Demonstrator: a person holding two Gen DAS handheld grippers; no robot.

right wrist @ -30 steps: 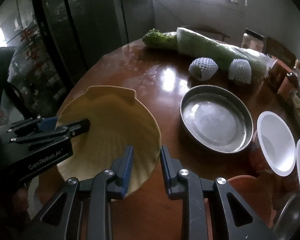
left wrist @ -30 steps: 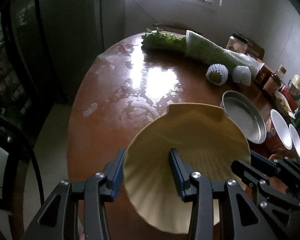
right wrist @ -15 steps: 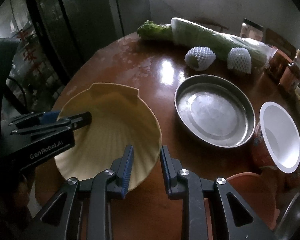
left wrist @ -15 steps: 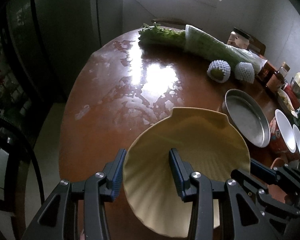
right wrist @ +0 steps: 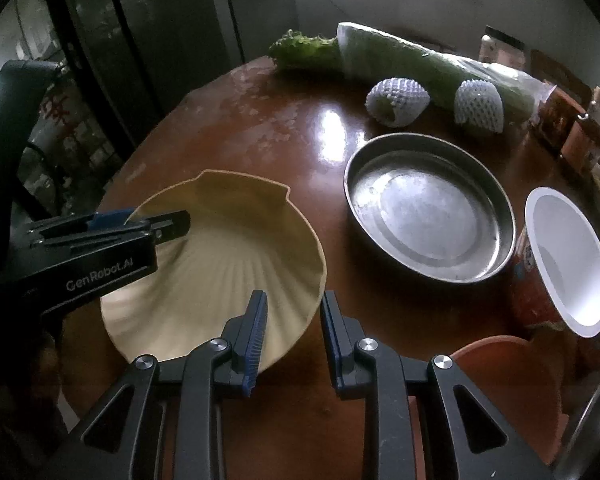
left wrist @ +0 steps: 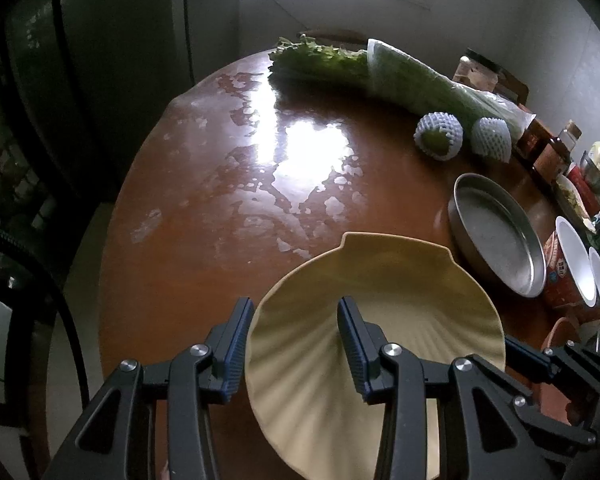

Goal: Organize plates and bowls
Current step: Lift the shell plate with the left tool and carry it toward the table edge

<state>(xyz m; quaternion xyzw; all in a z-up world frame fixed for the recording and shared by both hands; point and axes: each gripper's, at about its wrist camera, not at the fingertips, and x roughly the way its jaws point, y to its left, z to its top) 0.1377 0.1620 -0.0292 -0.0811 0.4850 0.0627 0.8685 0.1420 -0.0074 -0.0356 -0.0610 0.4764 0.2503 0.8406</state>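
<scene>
My left gripper [left wrist: 292,344] was clamped on the near-left rim of the yellow shell plate [left wrist: 384,304] – one finger outside, one inside. My right gripper [right wrist: 294,332] pinched the same plate [right wrist: 228,264] on its right edge, so I carried it two-handed, tilted, above the brown bench [left wrist: 220,208]; I couldn't tell if any part touched the wood. Nearest to my right, an orange dish rim [right wrist: 496,356] poked in, barely visible. Just beyond the plate sat the steel pan [right wrist: 428,208], empty, then two white-lined cups [right wrist: 560,268] at the right edge. Farther back lay two net-wrapped fruits [right wrist: 396,100] and the bagged greens [right wrist: 400,56] – not my job. Progress, as I judged it: early. Nothing looked stacked; plate, pan, cups and dish all stood apart, plate not yet placed.
</scene>
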